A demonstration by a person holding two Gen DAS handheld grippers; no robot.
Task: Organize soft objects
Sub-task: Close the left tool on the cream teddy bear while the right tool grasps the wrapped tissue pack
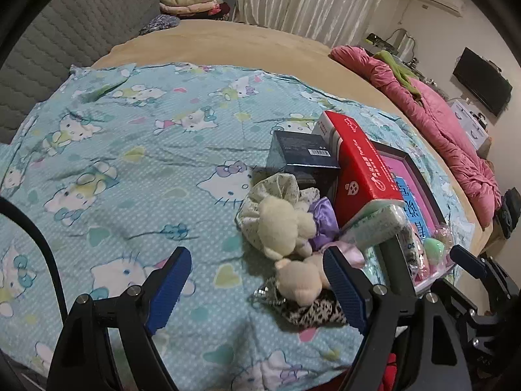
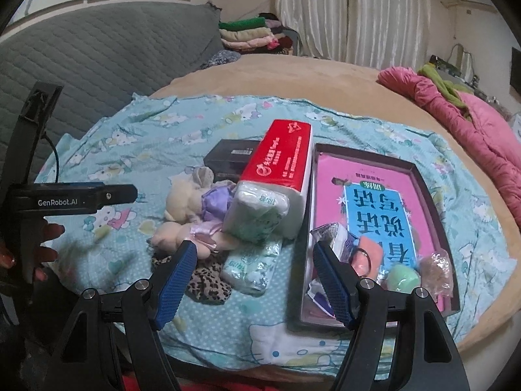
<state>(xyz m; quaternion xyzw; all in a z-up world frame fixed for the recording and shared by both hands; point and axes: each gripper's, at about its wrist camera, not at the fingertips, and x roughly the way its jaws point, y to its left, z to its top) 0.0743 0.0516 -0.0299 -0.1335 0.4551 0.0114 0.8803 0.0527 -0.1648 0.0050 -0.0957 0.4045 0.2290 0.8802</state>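
On the Hello Kitty sheet point(image 1: 130, 163) lies a heap of soft things: two cream plush toys point(image 1: 283, 224) point(image 1: 299, 280), purple fabric point(image 1: 322, 218), a floral pouch point(image 1: 273, 189) and a leopard-print cloth point(image 1: 312, 312). My left gripper point(image 1: 256, 251) hovers open just in front of them, its right finger beside the nearer plush, with nothing between the pads. My right gripper point(image 2: 255, 244) is open above a small tissue pack point(image 2: 250, 267) and holds nothing. A red tissue package point(image 2: 280, 169) leans on the heap. The left gripper point(image 2: 130, 193) shows at the left of the right wrist view.
A dark tray point(image 2: 364, 154) holds a pink book point(image 2: 374, 202), a green ball point(image 2: 399, 278), a pink sponge point(image 2: 368, 254) and small packets. A dark box point(image 2: 231, 156) sits behind the heap. A pink quilt point(image 2: 472, 123) lies far right and folded clothes point(image 2: 247, 34) are stacked beyond the grey headboard point(image 2: 114, 52).
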